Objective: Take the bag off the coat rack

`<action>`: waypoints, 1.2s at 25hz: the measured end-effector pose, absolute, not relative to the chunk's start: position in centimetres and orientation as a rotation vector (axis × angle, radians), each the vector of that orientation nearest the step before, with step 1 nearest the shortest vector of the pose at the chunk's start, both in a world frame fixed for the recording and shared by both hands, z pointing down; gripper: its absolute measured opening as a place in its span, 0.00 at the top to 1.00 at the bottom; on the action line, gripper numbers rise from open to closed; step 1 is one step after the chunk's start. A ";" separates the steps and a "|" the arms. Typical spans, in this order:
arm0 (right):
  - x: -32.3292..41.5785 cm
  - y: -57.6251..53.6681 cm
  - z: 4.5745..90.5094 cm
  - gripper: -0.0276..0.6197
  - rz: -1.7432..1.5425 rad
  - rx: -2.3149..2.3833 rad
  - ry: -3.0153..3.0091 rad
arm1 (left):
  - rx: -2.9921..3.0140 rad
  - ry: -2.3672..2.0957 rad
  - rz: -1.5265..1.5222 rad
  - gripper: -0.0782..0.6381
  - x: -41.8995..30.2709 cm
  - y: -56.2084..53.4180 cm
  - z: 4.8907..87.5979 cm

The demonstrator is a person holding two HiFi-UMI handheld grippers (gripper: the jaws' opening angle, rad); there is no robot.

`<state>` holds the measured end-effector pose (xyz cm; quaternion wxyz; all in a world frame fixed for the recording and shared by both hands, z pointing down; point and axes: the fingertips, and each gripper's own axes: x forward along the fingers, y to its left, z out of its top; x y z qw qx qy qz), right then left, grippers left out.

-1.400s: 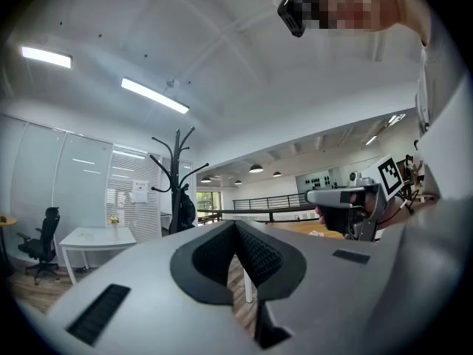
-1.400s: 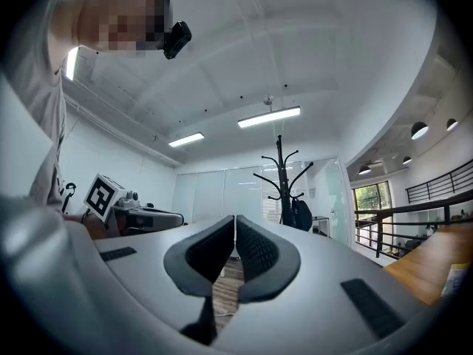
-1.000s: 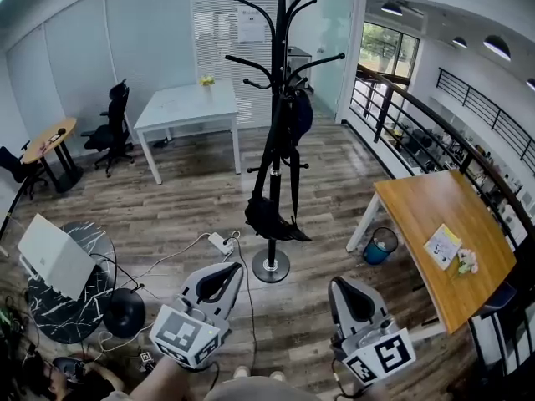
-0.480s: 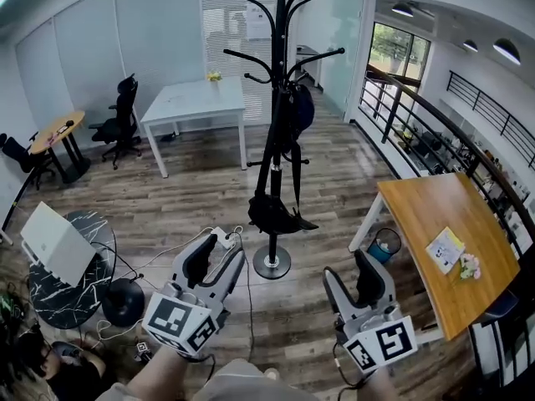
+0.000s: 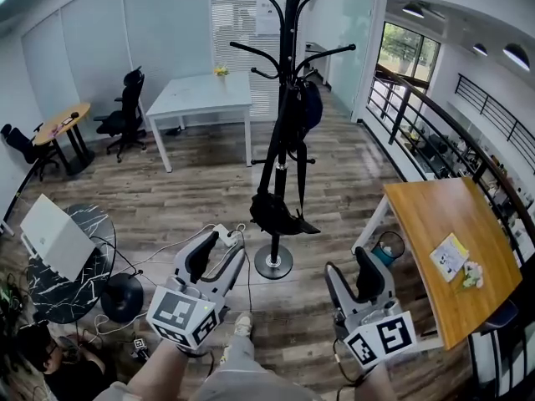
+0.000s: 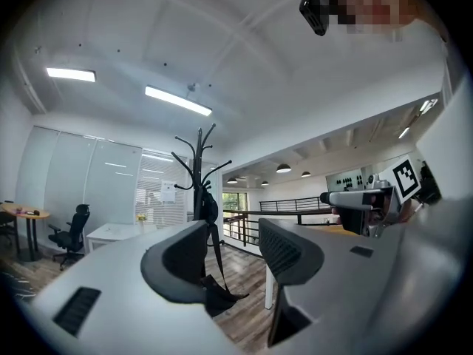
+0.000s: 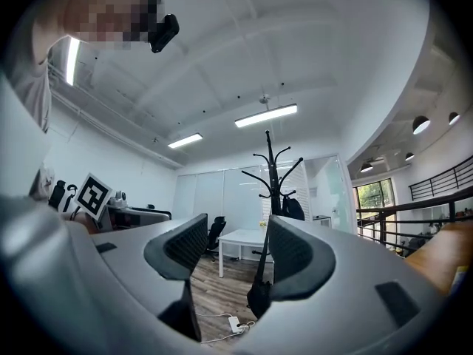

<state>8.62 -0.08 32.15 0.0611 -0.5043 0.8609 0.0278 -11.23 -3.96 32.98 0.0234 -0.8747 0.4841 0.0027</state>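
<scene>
A tall black coat rack stands on a round base in the middle of the wooden floor. A black bag hangs low on it by a long strap, and a second dark item hangs higher up. My left gripper is open, short of the base and to its left, with nothing between its jaws. My right gripper is open and empty, to the right of the base. The left gripper view shows that gripper with the rack and bag beyond it. Past the right gripper stand the rack and bag.
A wooden table stands at the right with a blue bin beside it. A white table is behind the rack, a railing at the back right. A power strip and cables lie left of the base; a round dark table holds a white box.
Both grippers were shut a second ago and now stand open. They have risen a little in the head view, and the rack appears slightly nearer.
</scene>
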 end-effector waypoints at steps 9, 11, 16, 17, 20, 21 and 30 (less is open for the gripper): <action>9.0 -7.0 33.3 0.56 0.064 -1.569 2.626 | -2.710 1.495 0.008 0.58 -11.0 -11.1 33.4; 8.8 -9.0 33.6 0.56 0.049 -1.583 2.625 | -2.721 1.478 -0.005 0.58 -11.0 -13.1 33.6; 8.5 -14.2 33.5 0.56 0.008 -1.626 2.603 | -2.750 1.419 -0.063 0.58 -10.4 -18.7 33.8; 8.5 -15.3 33.5 0.56 0.004 -1.637 2.596 | -2.758 1.399 -0.081 0.58 -10.2 -19.9 34.0; 8.1 -18.3 34.2 0.56 -0.023 -1.669 2.590 | -2.791 1.341 -0.139 0.58 -9.4 -22.7 35.2; 8.0 -19.2 34.6 0.56 -0.032 -1.680 2.590 | -2.804 1.321 -0.154 0.58 -9.1 -23.6 35.6; 8.6 -28.0 36.0 0.56 -0.099 -1.793 2.541 | -2.882 1.132 -0.219 0.57 -4.6 -32.3 36.7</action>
